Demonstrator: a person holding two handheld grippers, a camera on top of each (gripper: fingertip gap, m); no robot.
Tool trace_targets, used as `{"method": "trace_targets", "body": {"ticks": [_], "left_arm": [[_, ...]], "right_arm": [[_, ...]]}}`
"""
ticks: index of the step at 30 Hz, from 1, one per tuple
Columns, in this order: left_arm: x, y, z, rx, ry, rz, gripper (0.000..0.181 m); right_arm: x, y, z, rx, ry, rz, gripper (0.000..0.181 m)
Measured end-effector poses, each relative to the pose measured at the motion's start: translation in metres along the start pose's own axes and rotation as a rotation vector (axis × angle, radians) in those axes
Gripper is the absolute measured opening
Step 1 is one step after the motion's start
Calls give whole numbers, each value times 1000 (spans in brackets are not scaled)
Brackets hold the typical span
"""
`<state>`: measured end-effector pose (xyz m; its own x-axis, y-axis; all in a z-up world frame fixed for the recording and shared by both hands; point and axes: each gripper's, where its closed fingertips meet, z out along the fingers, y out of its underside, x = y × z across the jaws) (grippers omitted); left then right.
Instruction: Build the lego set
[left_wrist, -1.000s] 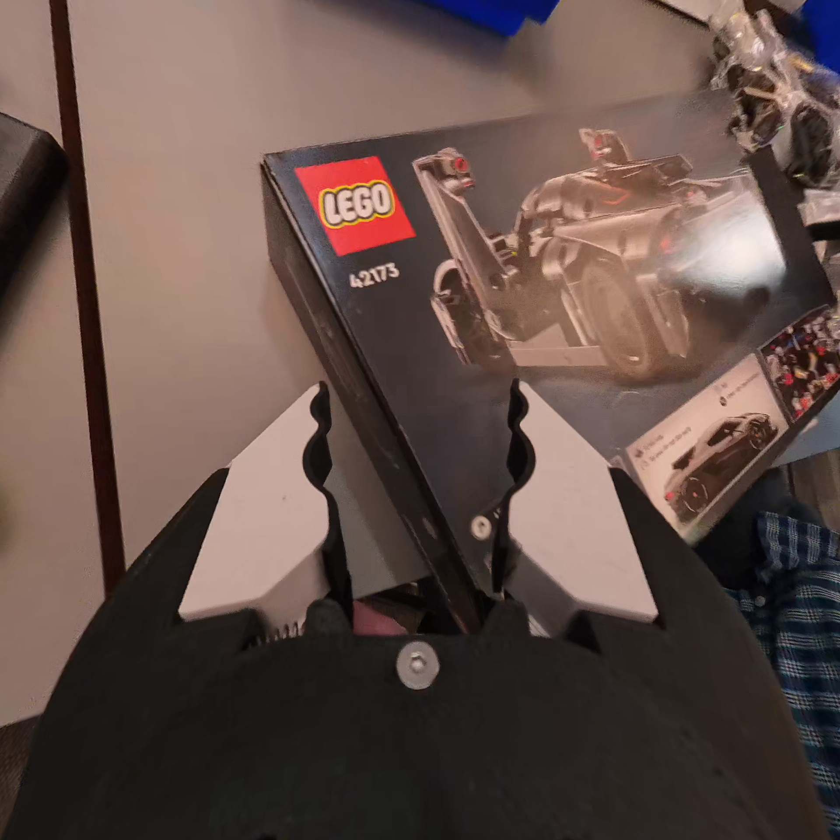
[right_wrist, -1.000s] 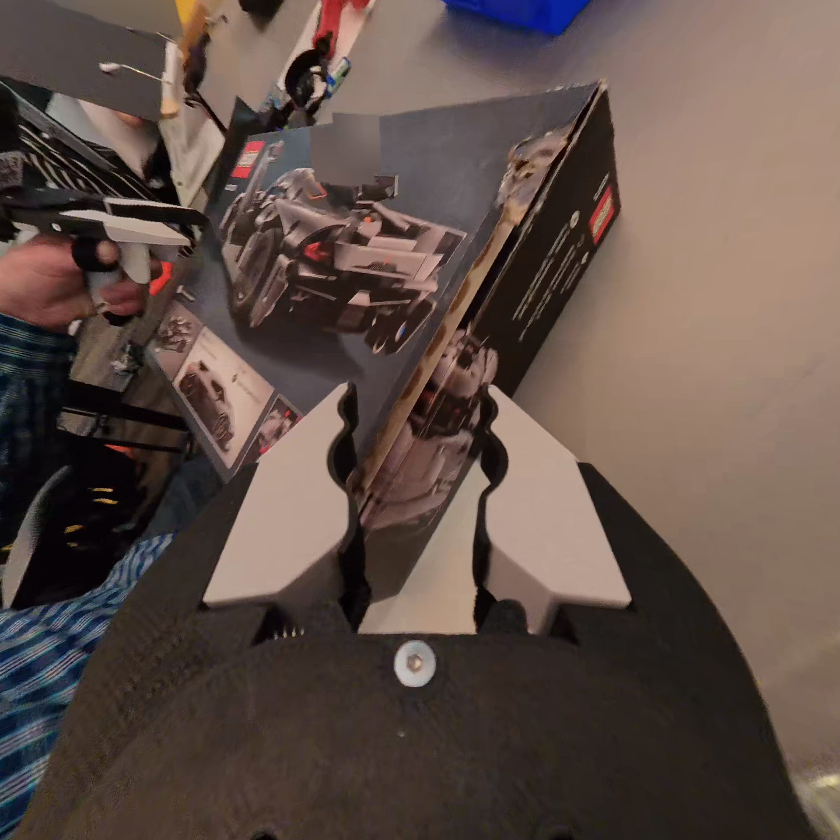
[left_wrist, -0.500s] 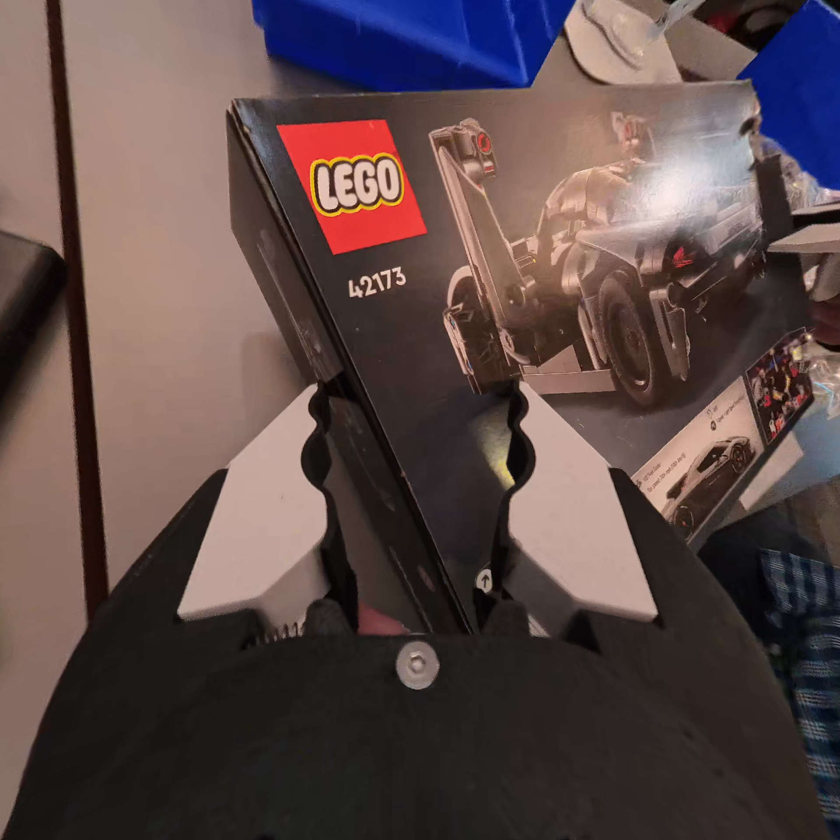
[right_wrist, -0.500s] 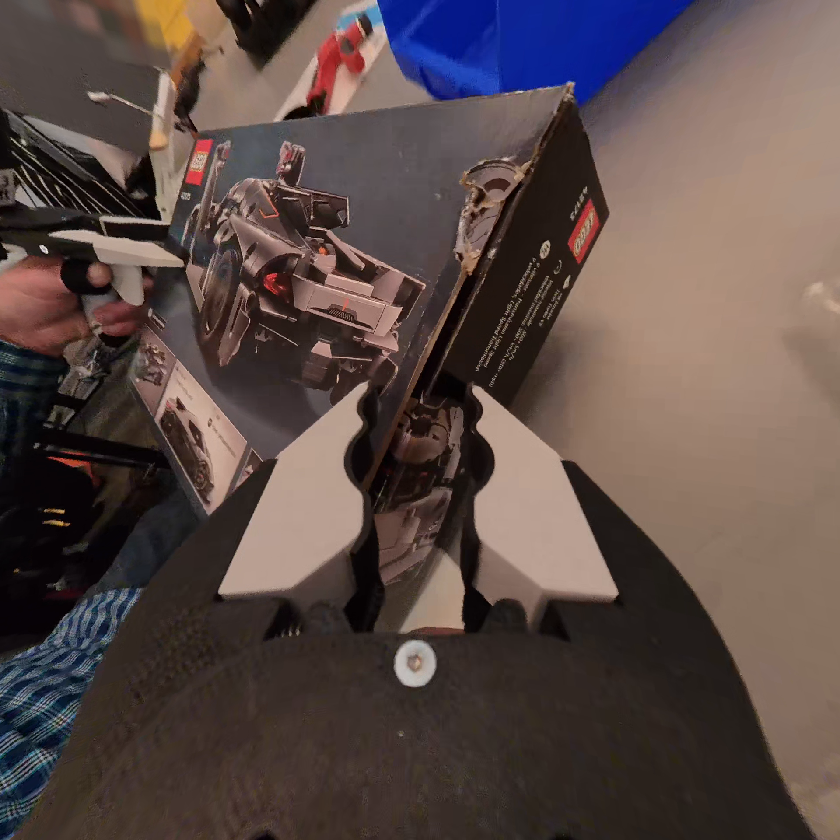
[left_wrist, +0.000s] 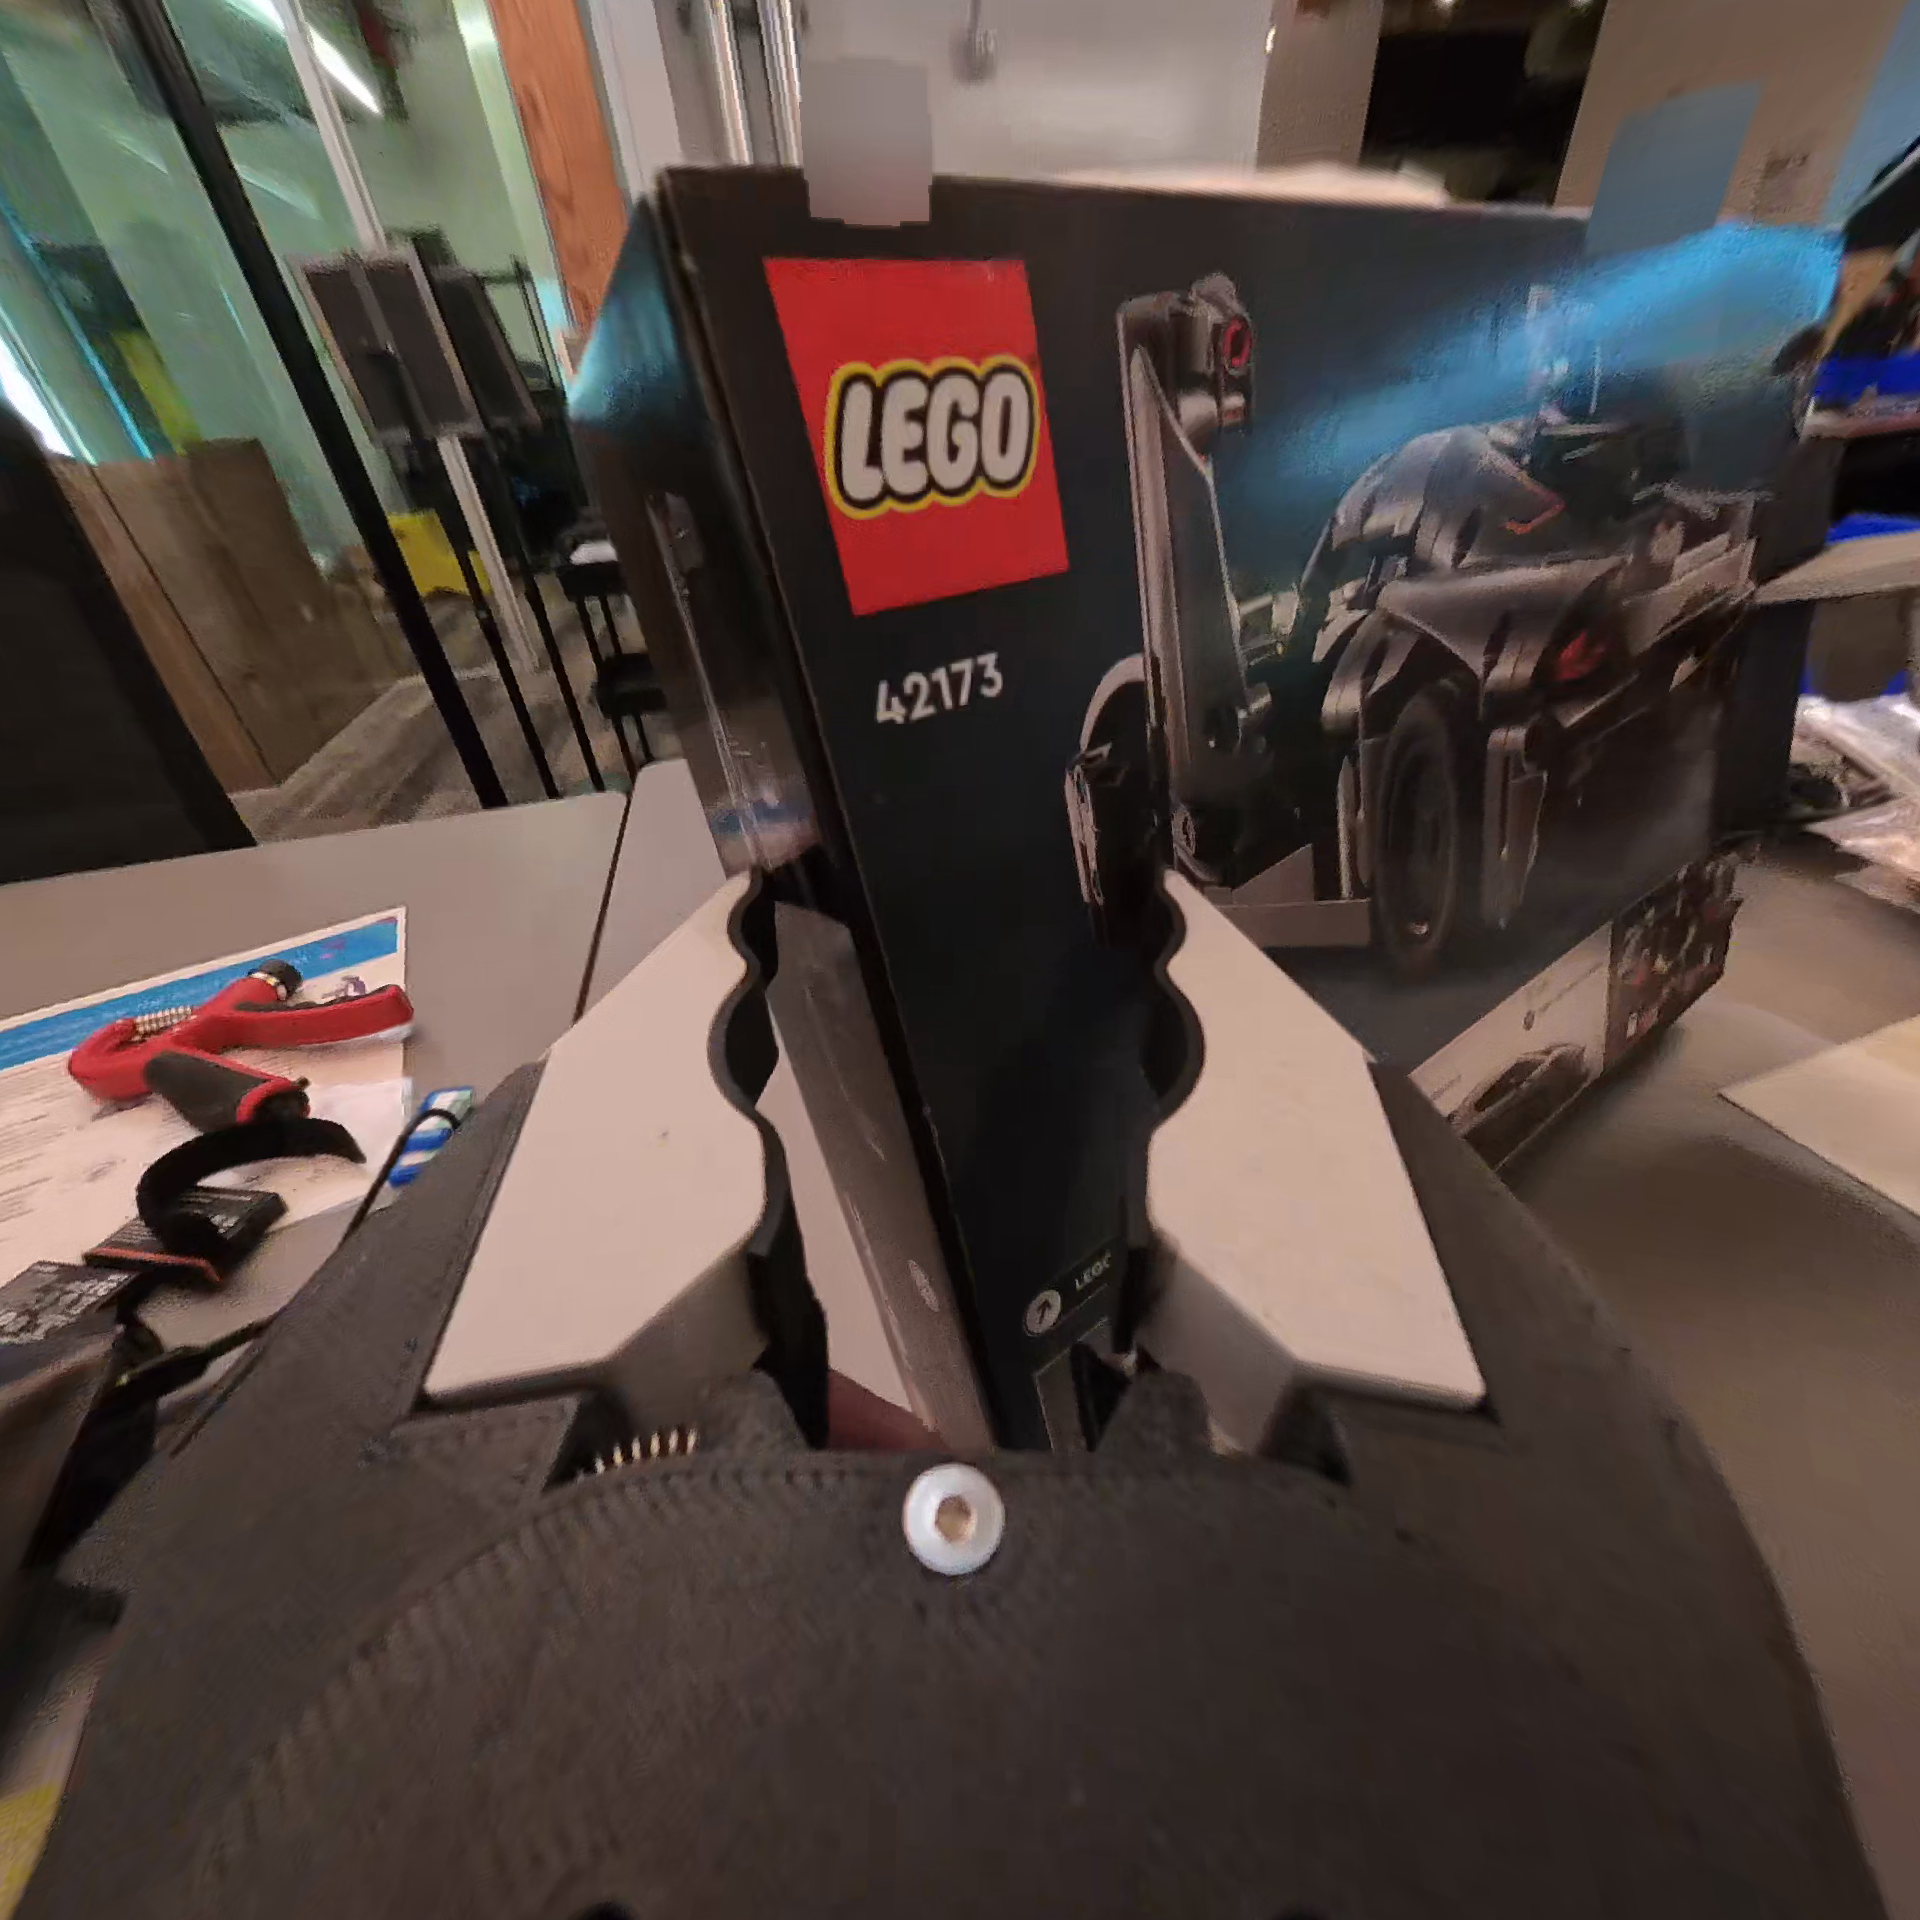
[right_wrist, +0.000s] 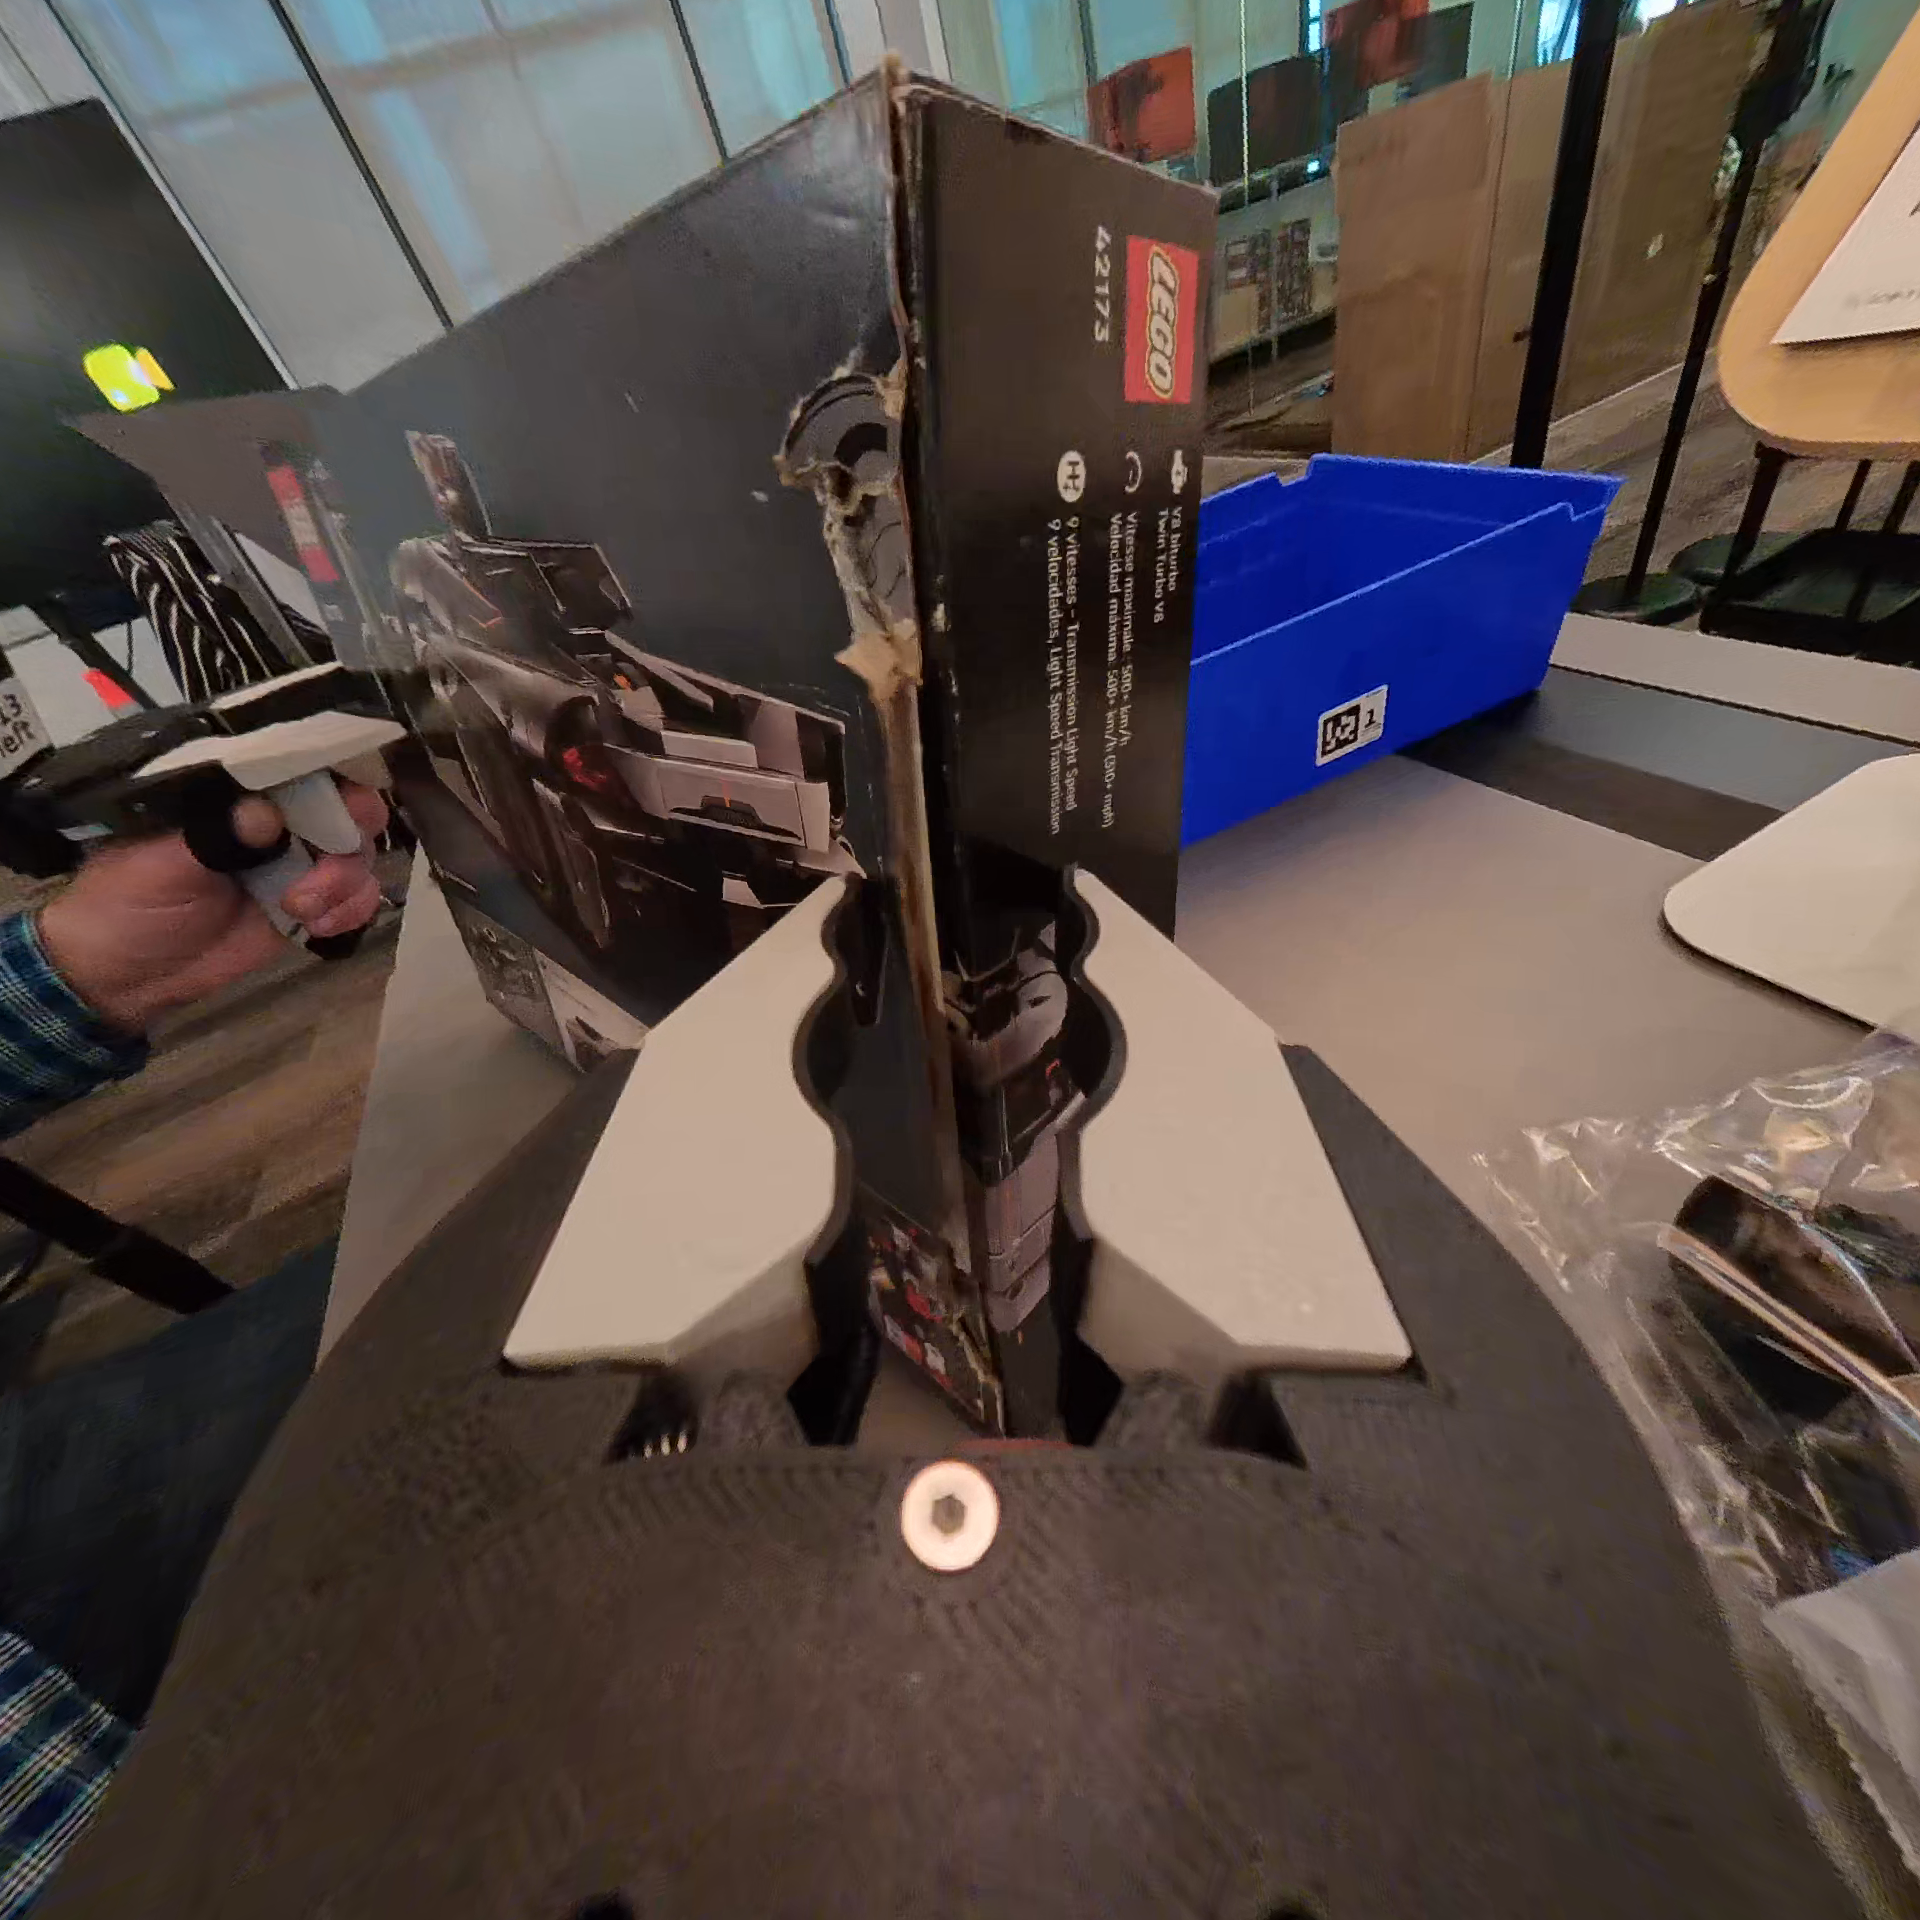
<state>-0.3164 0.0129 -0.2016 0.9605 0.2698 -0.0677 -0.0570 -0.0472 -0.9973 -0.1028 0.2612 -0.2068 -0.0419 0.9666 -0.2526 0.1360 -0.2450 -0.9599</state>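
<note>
The black lego box (left_wrist: 1351, 644) stands upright on its long edge, at or just above the grey table (left_wrist: 416, 873). Its front shows a grey car and a red logo square. My left gripper (left_wrist: 956, 904) is shut on the box's near corner, one pad on the front face and one on the narrow side. My right gripper (right_wrist: 961, 894) is shut on the other end of the box (right_wrist: 623, 468), by its torn flap edge. The left gripper (right_wrist: 281, 748), held by a hand, also shows far left in the right wrist view.
A red-handled tool (left_wrist: 239, 1029) and a black strap (left_wrist: 239, 1153) lie on a printed sheet at the left. A blue bin (right_wrist: 1382, 613) stands behind the box. Clear bags of parts (right_wrist: 1714, 1247) and a white flat object (right_wrist: 1829, 894) lie at the right. About 35 cm separates my left fingertips from my right.
The box has swung up from lying tilted on the table to standing upright. Both grippers turned up with it, so the views now look across the room.
</note>
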Motion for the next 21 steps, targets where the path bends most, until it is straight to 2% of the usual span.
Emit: {"method": "trace_targets", "body": {"ticks": [3,9,13,17,19,21], "left_arm": [[11,0,-14,16,9,41,66],[28,8,-43,-36,71,125,62],[24,-4,-52,-24,95,115,77],[-7,-18,-64,-22,151,48,83],[-25,-17,-59,-58,233,-42,97],[-29,-5,-49,-151,370,-125,114]], "right_arm": [[-8,4,-12,-18,4,-56,37],[-18,22,-31,-47,-30,7,37],[-19,20,-37,-61,-16,15,39],[-18,19,-55,-99,49,53,48],[-26,21,-59,-127,77,80,59],[-38,27,-59,-154,100,74,65]]}}
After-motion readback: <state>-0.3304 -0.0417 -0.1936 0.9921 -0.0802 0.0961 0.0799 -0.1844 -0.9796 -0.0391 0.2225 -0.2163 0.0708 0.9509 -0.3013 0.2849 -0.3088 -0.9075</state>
